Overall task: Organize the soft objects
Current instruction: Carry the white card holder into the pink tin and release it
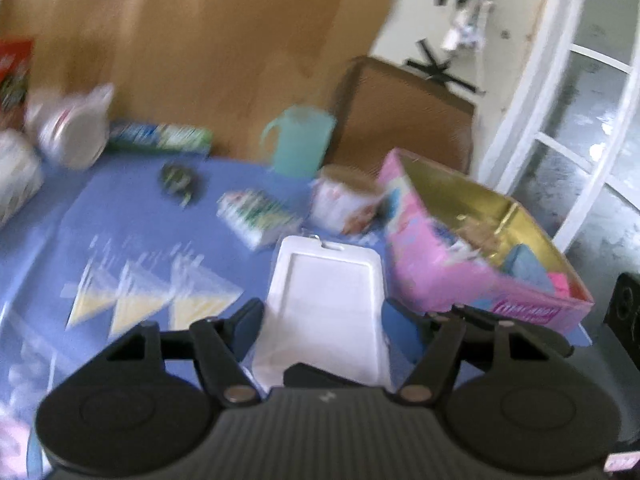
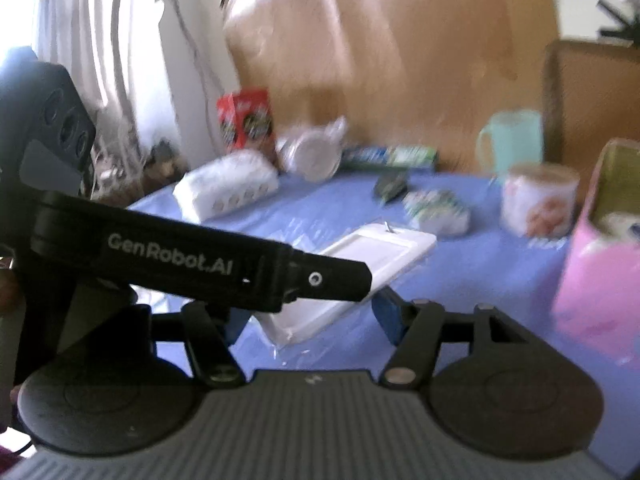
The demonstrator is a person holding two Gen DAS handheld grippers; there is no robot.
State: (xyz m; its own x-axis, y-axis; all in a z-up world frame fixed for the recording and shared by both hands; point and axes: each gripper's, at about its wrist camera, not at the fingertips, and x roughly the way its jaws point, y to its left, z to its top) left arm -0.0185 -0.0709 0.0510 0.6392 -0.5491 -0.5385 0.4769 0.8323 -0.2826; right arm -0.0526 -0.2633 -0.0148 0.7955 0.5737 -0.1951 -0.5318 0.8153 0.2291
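Left tongs (image 1: 324, 324) grasping the white tray (image 1: 324, 280): one pad against each long edge at the near end, tray pointing away from me, far end with the hanging slot toward the back of the table. Right tongs (image 2: 312, 320) at the near end of that tray too. The left tongs' arm crosses in front and hides my left pad, and there seems to be a sliver of cloth between the right pad and the tray's edge. Cannot tell whether that pair is clenched on it or merely straddling.

Two-handed hold, I judge, because the tray is wide, flat and likely bendy; one grip at one end would let it droop.

Tray sits low over the blue tablecloth (image 1: 140, 220), just beside the pink box (image 1: 480, 296). Box is open with folded blue and pink soft things inside, so it reads as the collecting place.

Hard to make out:
- both views smeared by motion blur; labels unreadable
- whether the tray's underside touches the cloth
- box contents beyond the top layer
- triangular packets (image 1: 140, 304) on the left: material unclear
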